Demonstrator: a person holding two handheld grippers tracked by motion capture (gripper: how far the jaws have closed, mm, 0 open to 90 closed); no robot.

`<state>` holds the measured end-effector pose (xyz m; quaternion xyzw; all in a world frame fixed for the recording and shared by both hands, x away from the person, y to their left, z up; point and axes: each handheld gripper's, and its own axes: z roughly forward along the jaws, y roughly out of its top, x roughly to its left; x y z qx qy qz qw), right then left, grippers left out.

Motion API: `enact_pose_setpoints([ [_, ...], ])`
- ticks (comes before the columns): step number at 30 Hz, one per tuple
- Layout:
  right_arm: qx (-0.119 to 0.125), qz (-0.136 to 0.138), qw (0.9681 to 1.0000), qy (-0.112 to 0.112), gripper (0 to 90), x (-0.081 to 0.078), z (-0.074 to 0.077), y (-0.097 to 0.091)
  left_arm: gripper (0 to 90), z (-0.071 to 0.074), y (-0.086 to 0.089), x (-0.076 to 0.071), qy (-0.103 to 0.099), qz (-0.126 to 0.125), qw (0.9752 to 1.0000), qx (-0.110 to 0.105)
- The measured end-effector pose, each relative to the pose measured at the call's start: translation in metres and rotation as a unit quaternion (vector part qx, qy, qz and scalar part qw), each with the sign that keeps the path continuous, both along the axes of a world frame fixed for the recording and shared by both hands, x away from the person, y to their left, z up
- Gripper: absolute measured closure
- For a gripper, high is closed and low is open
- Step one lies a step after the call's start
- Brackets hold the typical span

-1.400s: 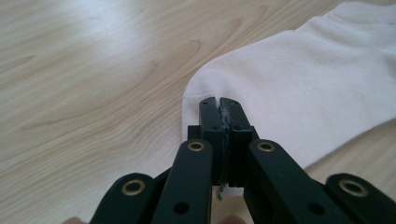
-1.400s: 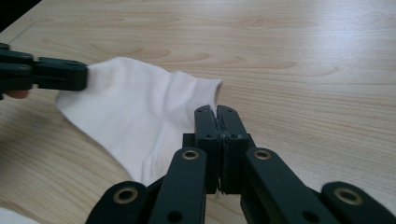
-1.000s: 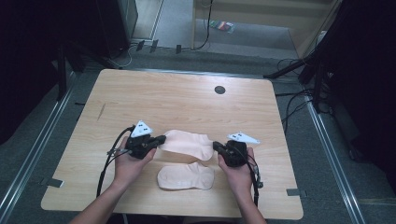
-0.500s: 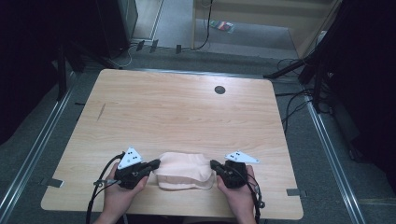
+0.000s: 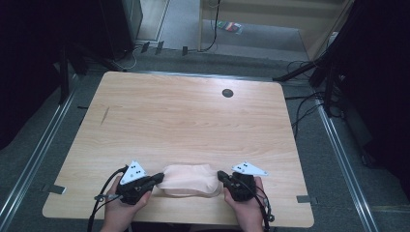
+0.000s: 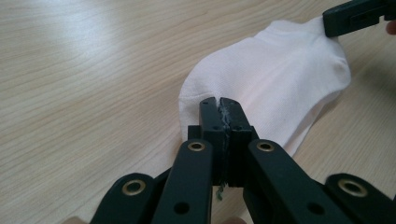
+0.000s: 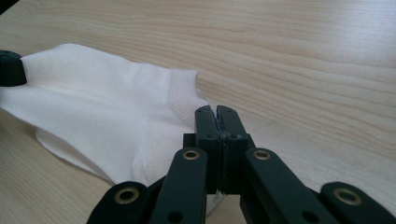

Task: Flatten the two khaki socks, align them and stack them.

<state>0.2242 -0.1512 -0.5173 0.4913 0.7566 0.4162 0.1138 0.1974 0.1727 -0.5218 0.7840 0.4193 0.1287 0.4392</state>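
A pale pink-white sock (image 5: 188, 178) lies flat near the table's front edge, between my two grippers. My left gripper (image 5: 157, 178) is shut on its left end, and my right gripper (image 5: 221, 176) is shut on its right end. In the left gripper view the jaws (image 6: 219, 105) pinch the edge of the sock (image 6: 280, 79), with the right gripper (image 6: 355, 16) at the far end. In the right gripper view the jaws (image 7: 216, 112) pinch the sock (image 7: 102, 102) by its ribbed cuff. A second sock's edge (image 7: 51, 140) shows beneath it. The left gripper (image 7: 9, 67) holds the far end.
The wooden table (image 5: 193, 121) stretches away beyond the sock, with a round black cable hole (image 5: 227, 93) near its back edge. Cables (image 5: 304, 111) and dark stands lie on the floor at the right.
Both grippers have carried the held sock toward the front edge and laid it over the second sock that lay there; the hands have drawn back with it.
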Motion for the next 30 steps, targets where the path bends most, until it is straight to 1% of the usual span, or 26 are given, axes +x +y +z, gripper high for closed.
enact_pose_setpoints([
  [2, -0.003, -0.004, 1.0000, 0.001, 89.9, -0.001, -0.001, -0.002, 90.0, -0.001, -0.001, 0.000, 0.001, 0.000, 1.0000, 0.003],
  [3, -0.004, -0.007, 1.0000, 0.005, 90.0, -0.002, -0.001, -0.003, 90.0, -0.001, -0.003, -0.001, -0.001, 0.000, 1.0000, 0.008],
  [6, -0.014, -0.015, 0.9998, 0.006, 90.0, -0.003, 0.000, -0.007, 90.0, -0.001, -0.005, -0.002, -0.004, 0.000, 0.9998, 0.018],
  [9, -0.010, -0.022, 0.9996, 0.012, 90.0, -0.002, 0.000, -0.012, 90.0, -0.002, -0.006, -0.002, 0.001, -0.003, 0.9998, 0.017],
  [10, -0.009, -0.020, 0.9997, 0.013, 90.0, -0.002, 0.000, -0.012, 90.0, -0.003, -0.007, -0.002, 0.000, -0.003, 0.9998, 0.019],
  [12, -0.009, -0.015, 0.9997, 0.016, 90.0, -0.002, -0.001, -0.011, 90.0, -0.005, -0.009, -0.001, 0.008, -0.008, 0.9997, 0.023],
  [15, -0.012, -0.007, 0.9996, 0.026, 90.0, -0.001, -0.004, -0.009, 90.0, -0.008, -0.011, -0.001, 0.014, -0.010, 0.9995, 0.028],
  [17, -0.012, -0.002, 0.9996, 0.027, 90.0, 0.001, -0.006, -0.009, 89.9, -0.011, -0.013, -0.002, 0.007, -0.009, 0.9994, 0.033],
  [19, -0.005, 0.003, 0.9995, 0.030, 89.9, 0.002, -0.008, -0.009, 89.7, -0.014, -0.014, -0.001, 0.010, -0.012, 0.9991, 0.040],
  [20, -0.007, 0.005, 0.9995, 0.030, 89.9, 0.002, -0.008, -0.008, 89.5, -0.016, -0.016, -0.001, 0.011, -0.011, 0.9992, 0.037],
  [22, -0.010, 0.008, 0.9995, 0.030, 89.8, 0.004, -0.010, -0.007, 89.5, -0.017, -0.018, -0.001, 0.010, -0.015, 0.9989, 0.042],
  [25, -0.014, 0.006, 0.9994, 0.031, 89.8, 0.005, -0.011, -0.005, 89.4, -0.018, -0.020, -0.001, 0.007, -0.016, 0.9987, 0.048],
  [28, -0.016, 0.003, 0.9993, 0.034, 89.7, 0.006, -0.014, -0.006, 89.4, -0.019, -0.021, -0.001, 0.009, -0.016, 0.9987, 0.048],
  [30, -0.016, 0.002, 0.9993, 0.033, 89.7, 0.007, -0.015, -0.005, 89.4, -0.020, -0.021, -0.001, 0.008, -0.017, 0.9984, 0.053],
])
